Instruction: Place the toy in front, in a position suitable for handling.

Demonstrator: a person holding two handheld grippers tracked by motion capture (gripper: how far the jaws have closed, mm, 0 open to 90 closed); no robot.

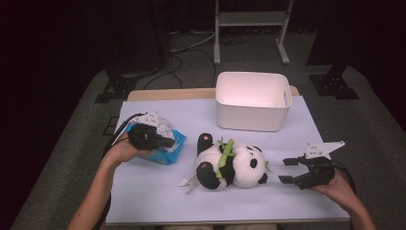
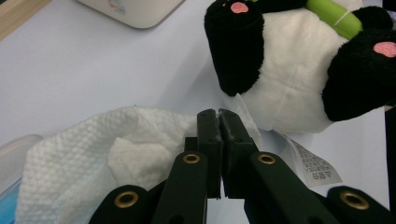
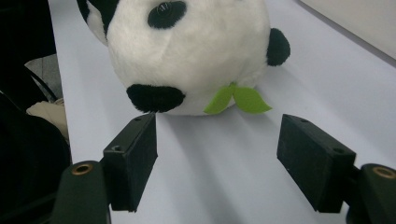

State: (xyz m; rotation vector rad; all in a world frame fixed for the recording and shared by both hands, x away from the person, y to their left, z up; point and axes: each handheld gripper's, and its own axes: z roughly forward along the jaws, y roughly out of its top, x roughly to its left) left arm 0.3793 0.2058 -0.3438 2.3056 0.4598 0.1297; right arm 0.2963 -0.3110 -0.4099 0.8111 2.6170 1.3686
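The white bin (image 1: 252,100) sat at the desk's (image 1: 143,201) far edge, the plush panda (image 1: 230,165) mid-desk. Near the left edge, the left gripper (image 2: 218,116) was clenched on a wet wipe (image 2: 93,149) sticking out of its blue pack (image 1: 170,149). It looked flimsy and tearable, so pinch the corner. The right gripper (image 1: 286,170) hung released.

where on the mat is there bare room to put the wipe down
Free patches: the left rear of the mat, between the white bin and the wipes pack; the front strip below the plush panda; the gap between panda and right tool. Crowded: the middle, where the left tool, pinching a wipe, sits close to the panda.
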